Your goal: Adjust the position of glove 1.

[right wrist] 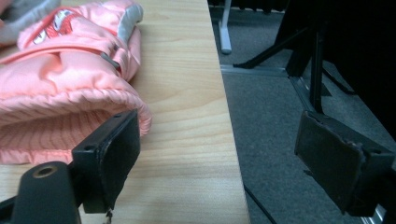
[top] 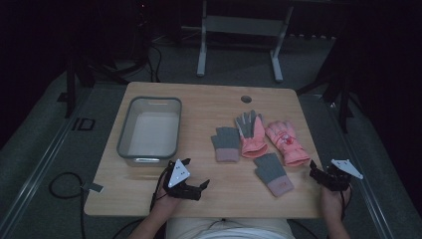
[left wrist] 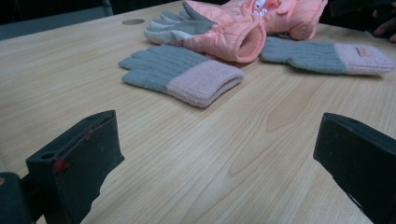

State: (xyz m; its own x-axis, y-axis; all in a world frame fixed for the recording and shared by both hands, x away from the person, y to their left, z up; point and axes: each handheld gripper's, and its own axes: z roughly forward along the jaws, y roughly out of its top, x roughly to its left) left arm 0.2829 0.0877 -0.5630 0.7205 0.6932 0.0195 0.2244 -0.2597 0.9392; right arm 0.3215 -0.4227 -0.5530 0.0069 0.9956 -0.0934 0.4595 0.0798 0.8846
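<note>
Four gloves lie on the right half of the wooden table [top: 209, 107]. A grey knit glove with a pink cuff [top: 226, 143] [left wrist: 182, 74] sits beside a pink padded glove with grey fingers [top: 251, 133] [left wrist: 224, 32]. A second pink padded glove [top: 286, 142] [right wrist: 65, 84] lies further right, and a second grey knit glove [top: 273, 173] [left wrist: 327, 56] lies nearer the front. My left gripper [top: 196, 174] [left wrist: 217, 123] stands open over bare wood, short of the gloves. My right gripper [top: 318, 173] [right wrist: 219, 123] is open at the table's right edge, one jaw by the pink glove's cuff, the other over the floor.
A grey-rimmed translucent bin [top: 122, 134] stands on the left half of the table with nothing in it. A round cable hole [top: 246, 98] is near the far edge. Beyond the table stands a grey metal frame [top: 239, 30] on carpet, and cables lie on the floor at the left.
</note>
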